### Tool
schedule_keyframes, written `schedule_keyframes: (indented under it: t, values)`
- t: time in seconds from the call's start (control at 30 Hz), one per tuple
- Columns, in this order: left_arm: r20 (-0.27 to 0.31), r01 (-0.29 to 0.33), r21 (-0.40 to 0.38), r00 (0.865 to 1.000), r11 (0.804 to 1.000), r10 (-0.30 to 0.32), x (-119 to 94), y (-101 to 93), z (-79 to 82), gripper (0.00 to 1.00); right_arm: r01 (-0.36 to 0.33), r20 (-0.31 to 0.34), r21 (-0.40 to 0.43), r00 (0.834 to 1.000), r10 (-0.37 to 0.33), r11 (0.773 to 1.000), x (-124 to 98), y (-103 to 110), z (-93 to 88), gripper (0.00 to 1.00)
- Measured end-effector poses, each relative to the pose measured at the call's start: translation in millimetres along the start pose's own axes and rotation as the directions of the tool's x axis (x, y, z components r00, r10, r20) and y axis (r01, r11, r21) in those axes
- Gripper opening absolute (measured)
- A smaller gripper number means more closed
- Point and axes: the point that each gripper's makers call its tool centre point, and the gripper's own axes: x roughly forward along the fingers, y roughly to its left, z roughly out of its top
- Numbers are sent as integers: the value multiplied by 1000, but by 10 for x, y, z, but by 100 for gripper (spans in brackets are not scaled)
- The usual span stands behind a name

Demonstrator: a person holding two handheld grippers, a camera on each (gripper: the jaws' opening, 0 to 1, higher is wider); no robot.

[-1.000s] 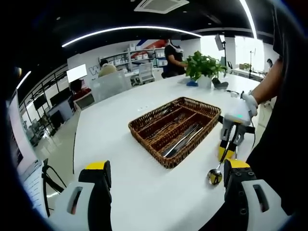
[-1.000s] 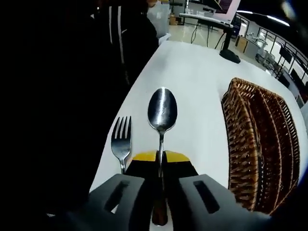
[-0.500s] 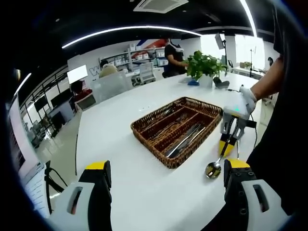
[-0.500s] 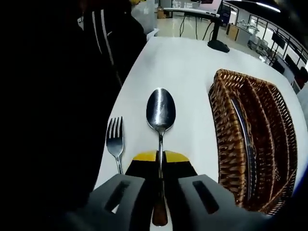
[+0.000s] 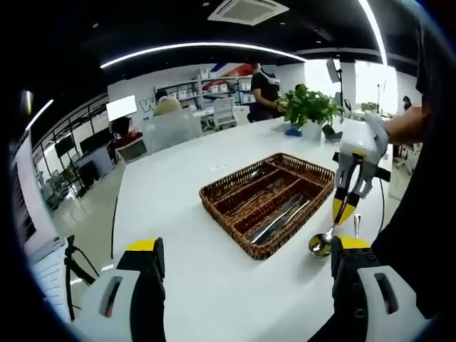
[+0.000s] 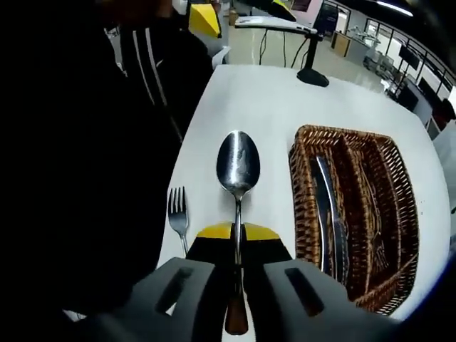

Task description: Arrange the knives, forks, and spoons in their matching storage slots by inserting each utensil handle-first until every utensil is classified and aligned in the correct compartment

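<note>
My right gripper [image 6: 237, 235] is shut on a steel spoon [image 6: 238, 162], bowl pointing forward and its brown handle end sticking back between the jaws. The spoon hangs above the white table, left of the brown wicker tray [image 6: 303, 206]. A fork [image 6: 177, 217] lies on the table beside the spoon. In the left gripper view the same right gripper [image 5: 345, 209] holds the spoon [image 5: 321, 244] just right of the tray [image 5: 246, 244], which has three long slots with knives, forks and spoons inside. My left gripper [image 5: 246, 265] stands open near the table's front, nothing between its jaws.
A potted plant [image 5: 307, 108] stands at the far end of the white table [image 5: 178, 185]. People sit and stand behind it near shelves. A dark-clothed person [image 6: 85, 142] stands close at the table's edge. A black stand base [image 6: 313, 75] sits on the table's far end.
The right gripper has lifted higher with the spoon, so more of the tray shows beneath it. The left gripper has barely moved.
</note>
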Motion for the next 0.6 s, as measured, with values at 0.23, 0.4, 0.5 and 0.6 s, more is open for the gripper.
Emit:
schedule_keyframes:
  t: [0.23,0.4,0.5,0.6]
  values:
    - [-21,-38,-1,999,999,38,0,71,-6,99,37,1,-29,999,-37,999,-197,-119,75,0]
    - [-19,-35,17,999,999,35,-10,69,42,99,75,8,-24,997,-75,997,-359,-184,169,0]
    - [-17,-43,20,999,999,43,-15,94,61,99,92,9,-34,996,-92,995,-444,-209,211,0]
    - [-28,-40,-1,999,999,40,4,100,36,99,100,5,-48,995,-100,994,-527,-220,253,0]
